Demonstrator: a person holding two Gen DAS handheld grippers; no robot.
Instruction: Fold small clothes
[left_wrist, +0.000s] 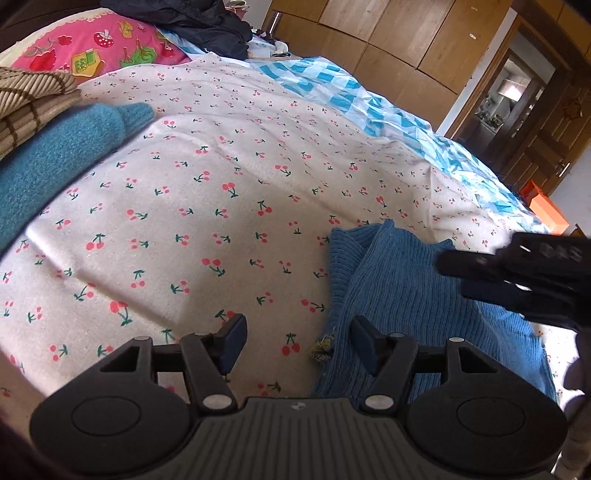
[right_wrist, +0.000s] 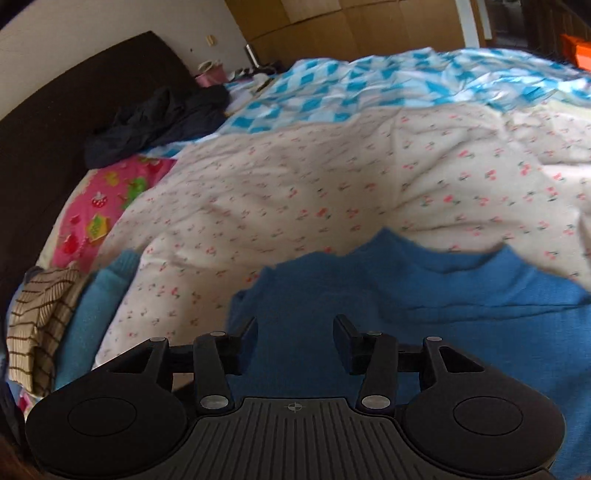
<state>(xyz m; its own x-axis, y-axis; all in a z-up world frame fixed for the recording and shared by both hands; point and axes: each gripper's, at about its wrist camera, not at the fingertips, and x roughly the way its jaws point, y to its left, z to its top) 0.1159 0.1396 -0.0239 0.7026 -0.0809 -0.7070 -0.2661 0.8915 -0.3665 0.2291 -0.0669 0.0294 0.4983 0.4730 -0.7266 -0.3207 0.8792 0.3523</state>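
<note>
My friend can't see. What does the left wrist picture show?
The open left gripper hovers over a cherry-print sheet, beside a blue ribbed sweater. The right gripper reaches over that sweater; folded clothes sit far left.

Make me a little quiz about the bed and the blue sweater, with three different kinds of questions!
1. True or false: the left gripper is shut on the blue sweater.
2. What lies beside the striped knit? A) teal knit B) red sock C) yellow hat
3. Fill in: the sheet is printed with little ____.

Key: 1 false, both it and the right gripper are open and empty; 2 A, the teal knit; 3 cherries.
</note>
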